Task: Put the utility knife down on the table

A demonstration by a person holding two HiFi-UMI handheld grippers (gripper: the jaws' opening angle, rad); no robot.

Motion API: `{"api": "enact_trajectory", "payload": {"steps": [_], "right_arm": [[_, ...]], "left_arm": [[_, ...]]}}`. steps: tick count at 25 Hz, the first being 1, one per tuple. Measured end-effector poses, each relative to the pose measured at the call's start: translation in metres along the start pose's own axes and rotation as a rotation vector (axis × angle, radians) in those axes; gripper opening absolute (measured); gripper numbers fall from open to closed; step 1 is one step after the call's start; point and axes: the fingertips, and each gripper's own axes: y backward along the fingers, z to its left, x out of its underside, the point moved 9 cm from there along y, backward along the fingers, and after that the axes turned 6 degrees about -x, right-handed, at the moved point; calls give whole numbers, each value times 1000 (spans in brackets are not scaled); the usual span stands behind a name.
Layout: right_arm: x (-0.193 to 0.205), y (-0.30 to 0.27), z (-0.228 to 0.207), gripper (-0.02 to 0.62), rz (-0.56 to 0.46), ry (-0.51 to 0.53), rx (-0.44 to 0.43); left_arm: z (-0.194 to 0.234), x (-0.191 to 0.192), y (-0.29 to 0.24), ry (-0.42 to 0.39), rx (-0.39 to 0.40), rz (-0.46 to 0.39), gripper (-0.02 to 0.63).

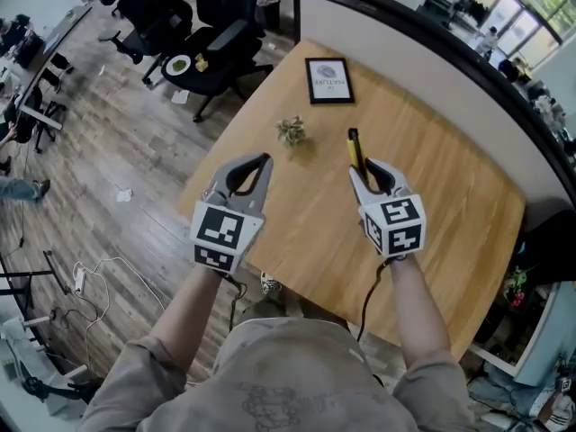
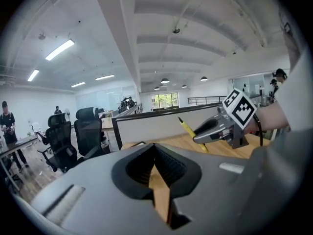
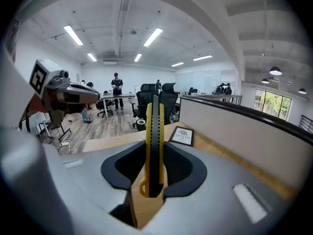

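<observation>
Yellow knife (image 3: 152, 146) was clamped in right gripper (image 1: 364, 175), left gripper (image 1: 255, 166) closed empty; lowering flat onto table (image 1: 450, 187) before release looked safest.

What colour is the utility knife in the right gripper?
Yellow with a black centre strip; the utility knife shows best in the right gripper view, clamped in the right gripper.

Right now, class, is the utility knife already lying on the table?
No, the utility knife stands upright, clamped in the shut right gripper, not lying flat on the table.
</observation>
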Motion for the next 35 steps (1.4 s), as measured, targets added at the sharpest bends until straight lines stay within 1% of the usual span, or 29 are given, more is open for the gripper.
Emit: {"api": "enact_trajectory", "payload": {"steps": [2,9,14,18,22,27,32,35], "right_arm": [[15,-21,-3,123,51,-18,0],[72,-88,-9,123,217,-96,-36],[117,-120,-12,123,333,-158,-40],[143,-140,-10,123,394,-198,-32],[155,-153,-15,124,401,-231,-5],[164,-156,-17,126,410,-256,10],[162,-148,-18,127,353,-325,12],[145,-130,-17,126,297,-327,13]], "left_arm": [[5,11,-9,27,15,25,2],[15,57,-46,70,49,129,2],[14,93,-62,98,72,211,2],[13,117,-65,123,96,267,2],[9,131,-71,146,104,289,0],[4,137,-71,147,113,307,2],[6,132,-65,144,104,305,1],[10,124,-59,137,89,285,2]]}}
